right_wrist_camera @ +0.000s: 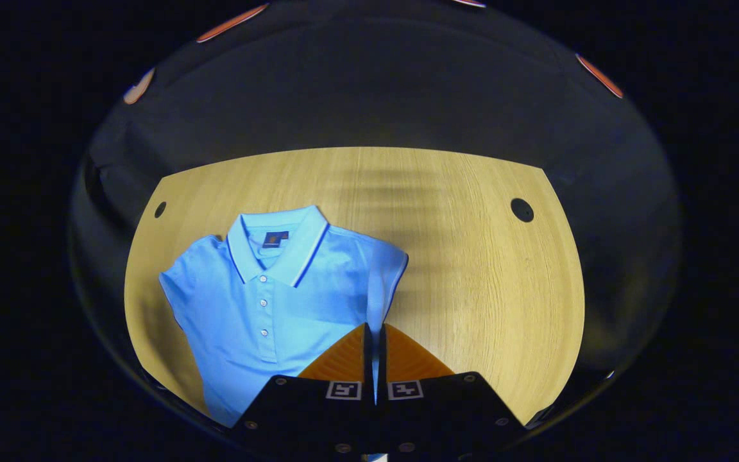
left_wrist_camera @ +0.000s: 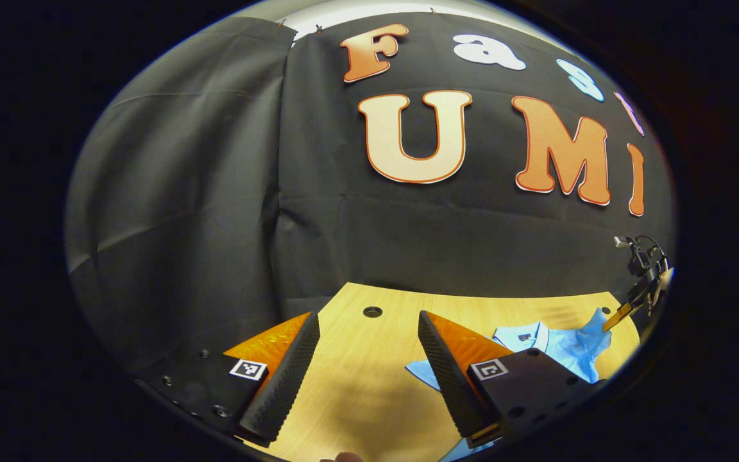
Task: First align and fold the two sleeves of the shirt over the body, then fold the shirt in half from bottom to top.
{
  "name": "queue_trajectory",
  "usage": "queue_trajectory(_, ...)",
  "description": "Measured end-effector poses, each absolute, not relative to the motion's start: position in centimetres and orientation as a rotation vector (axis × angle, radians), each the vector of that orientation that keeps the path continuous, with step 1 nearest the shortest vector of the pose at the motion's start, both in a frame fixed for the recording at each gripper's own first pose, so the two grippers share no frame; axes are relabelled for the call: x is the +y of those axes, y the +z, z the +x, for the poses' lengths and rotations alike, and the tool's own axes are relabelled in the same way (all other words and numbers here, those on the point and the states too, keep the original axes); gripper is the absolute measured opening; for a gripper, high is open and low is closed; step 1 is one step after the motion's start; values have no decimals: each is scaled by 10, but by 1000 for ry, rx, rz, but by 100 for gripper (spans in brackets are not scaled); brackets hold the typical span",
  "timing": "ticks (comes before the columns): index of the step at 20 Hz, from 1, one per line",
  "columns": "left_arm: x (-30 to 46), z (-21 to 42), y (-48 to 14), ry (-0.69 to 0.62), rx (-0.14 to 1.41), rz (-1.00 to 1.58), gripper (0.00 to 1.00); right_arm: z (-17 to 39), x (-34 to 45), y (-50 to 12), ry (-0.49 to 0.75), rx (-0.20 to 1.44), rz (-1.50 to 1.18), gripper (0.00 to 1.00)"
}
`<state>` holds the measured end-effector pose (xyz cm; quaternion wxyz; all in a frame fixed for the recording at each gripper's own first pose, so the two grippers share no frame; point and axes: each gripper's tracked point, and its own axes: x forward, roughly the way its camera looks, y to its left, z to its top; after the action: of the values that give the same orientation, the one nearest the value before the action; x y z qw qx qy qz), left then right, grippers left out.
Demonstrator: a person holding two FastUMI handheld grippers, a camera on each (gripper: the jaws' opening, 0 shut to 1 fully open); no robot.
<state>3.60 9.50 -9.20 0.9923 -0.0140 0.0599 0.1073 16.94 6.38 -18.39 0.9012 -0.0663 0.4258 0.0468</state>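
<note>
Sleeve (right_wrist_camera: 377, 301) of shirt (right_wrist_camera: 260, 301) pinched in right tongs (right_wrist_camera: 374, 337); left tongs (left_wrist_camera: 369, 359) spread wide.

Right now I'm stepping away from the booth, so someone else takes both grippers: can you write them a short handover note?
Right gripper: shut on the sleeve of the light blue polo shirt, lifting it off the table.
Left gripper: open, holding nothing, above the pale wooden table at the shirt's other side.
Shirt: lies face up, collar toward the booth wall, buttons showing.
Done: one sleeve gripped and raised; neither sleeve yet laid over the body.
Left: lay this sleeve across the body, fold the other sleeve, then fold bottom to top.
</note>
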Motion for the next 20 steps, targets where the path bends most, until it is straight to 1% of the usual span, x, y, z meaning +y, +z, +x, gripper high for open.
queue_trajectory(8,97,34,-93,240,131,-43,100,157,145,-188,223,867,-162,2)
queue_trajectory(9,97,33,-94,242,134,-44,99,155,156,-189,242,868,-157,7)
queue_trajectory(10,98,33,-94,243,135,-44,99,152,165,-192,260,873,-147,2)
queue_trajectory(12,99,32,-95,249,146,-43,100,146,185,-197,304,884,-128,2)
queue_trajectory(13,100,30,-96,248,150,-45,99,144,193,-197,323,876,-133,6)
queue_trajectory(14,99,29,-97,246,155,-49,99,144,200,-194,342,851,-147,11)
queue_trajectory(15,99,29,-97,244,156,-50,99,139,206,-193,357,845,-139,13)
queue_trajectory(16,99,30,-97,239,154,-48,100,136,213,-193,366,846,-126,20)
queue_trajectory(17,100,30,-97,238,154,-41,100,135,214,-190,367,838,-120,31)
queue_trajectory(18,102,30,-98,238,158,-36,100,135,215,-188,362,825,-119,58)
queue_trajectory(19,103,29,-98,235,159,-33,99,135,215,-185,358,814,-116,70)
queue_trajectory(20,104,29,-98,236,157,-33,100,132,214,-182,353,806,-114,93)
